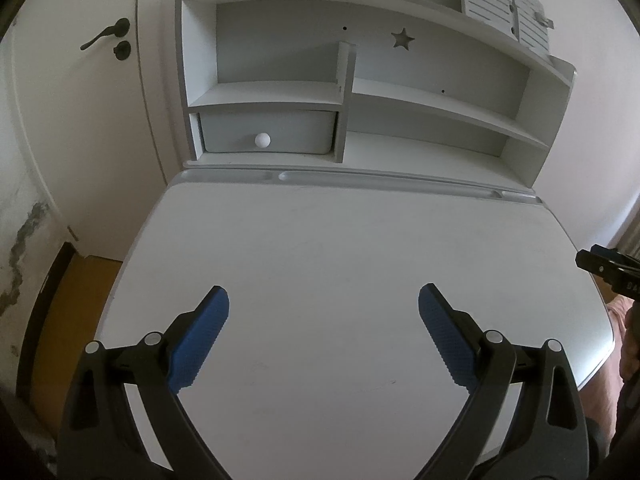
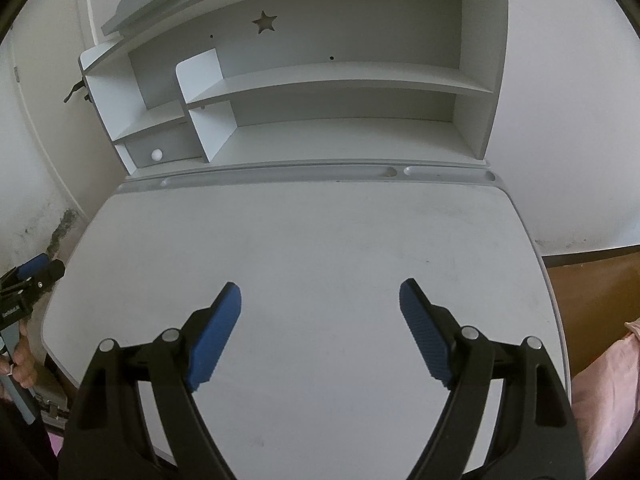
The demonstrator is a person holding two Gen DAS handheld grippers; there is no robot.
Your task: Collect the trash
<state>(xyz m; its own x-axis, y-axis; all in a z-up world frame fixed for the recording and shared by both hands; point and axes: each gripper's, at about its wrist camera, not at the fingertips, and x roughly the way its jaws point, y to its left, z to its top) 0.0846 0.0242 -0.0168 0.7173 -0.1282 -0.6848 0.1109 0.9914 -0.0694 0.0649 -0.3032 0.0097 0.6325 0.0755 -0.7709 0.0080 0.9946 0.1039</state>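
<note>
Left wrist view: door, left gripper jaws wide, empty, over the desk; right gripper likewise wide, empty. No trash visible on desk or hutch; direction, axis, nearer hand undeterminable.

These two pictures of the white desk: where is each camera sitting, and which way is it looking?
Left wrist view: on the left gripper, looking down over the desk toward the shelf unit; its open blue fingers and the right gripper's tip at the right edge show.
Right wrist view: on the right gripper, facing the same way; its open fingers, the left gripper and a hand at the left edge show.
Shared: desk, shelf unit, star cutout, drawer knob.
</note>
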